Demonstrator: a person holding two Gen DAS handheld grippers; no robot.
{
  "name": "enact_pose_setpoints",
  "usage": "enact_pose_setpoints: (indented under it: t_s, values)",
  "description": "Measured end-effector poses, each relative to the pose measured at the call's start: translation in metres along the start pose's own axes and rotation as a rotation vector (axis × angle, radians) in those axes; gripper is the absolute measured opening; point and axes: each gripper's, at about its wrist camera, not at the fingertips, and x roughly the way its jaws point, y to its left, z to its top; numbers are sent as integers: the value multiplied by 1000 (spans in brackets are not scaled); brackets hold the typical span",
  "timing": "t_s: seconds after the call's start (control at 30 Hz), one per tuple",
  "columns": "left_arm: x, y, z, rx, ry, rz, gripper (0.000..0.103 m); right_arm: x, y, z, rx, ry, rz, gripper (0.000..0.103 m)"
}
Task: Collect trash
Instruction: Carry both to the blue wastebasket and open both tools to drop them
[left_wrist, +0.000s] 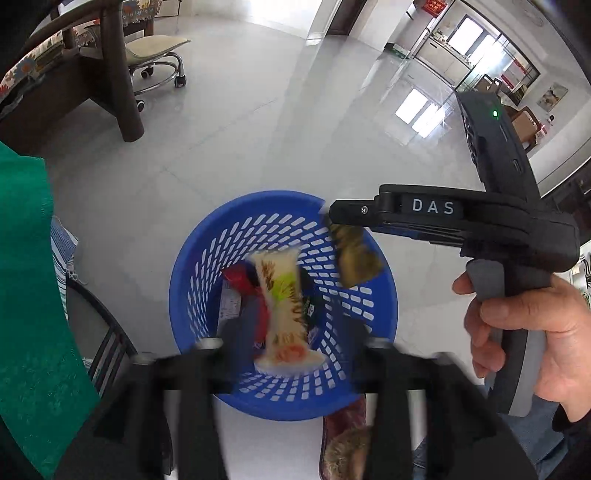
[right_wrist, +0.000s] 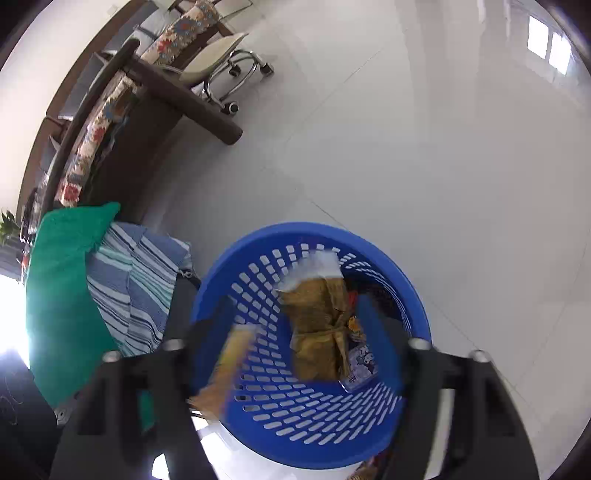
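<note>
A blue slotted plastic basket (left_wrist: 184, 266) (right_wrist: 413, 295) stands on the pale tiled floor, with red and dark wrappers (left_wrist: 240, 280) lying in it. Both grippers hang over it with jaws spread. My left gripper (left_wrist: 291, 332) is open; a cream printed wrapper (left_wrist: 284, 314) is in the air between its fingers, over the basket; it also shows blurred in the right wrist view (right_wrist: 229, 362). My right gripper (right_wrist: 299, 332) is open; an olive-gold wrapper (right_wrist: 317, 325) is in the air between its fingers. In the left wrist view it (left_wrist: 354, 254) hangs just below the right gripper's tip (left_wrist: 332, 214).
A green cushion (right_wrist: 62, 288) and a striped blue cloth (right_wrist: 136, 288) lie left of the basket. A dark wooden table leg (left_wrist: 125, 81) and a wheeled chair (left_wrist: 159, 62) stand further back. A dark red snack bag (left_wrist: 343, 443) lies on the floor by the basket's near side.
</note>
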Motion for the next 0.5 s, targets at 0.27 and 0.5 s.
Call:
enact_pose_setpoints:
  t_s: [0.27,0.5]
  values:
    - [-79,-15,-2,9,-208,173,92,-74,13,-9,1,-121,-80,89]
    - [-171,-52,-30,81,-321,206,98,-184,60,-73,-219,-300,-120,98]
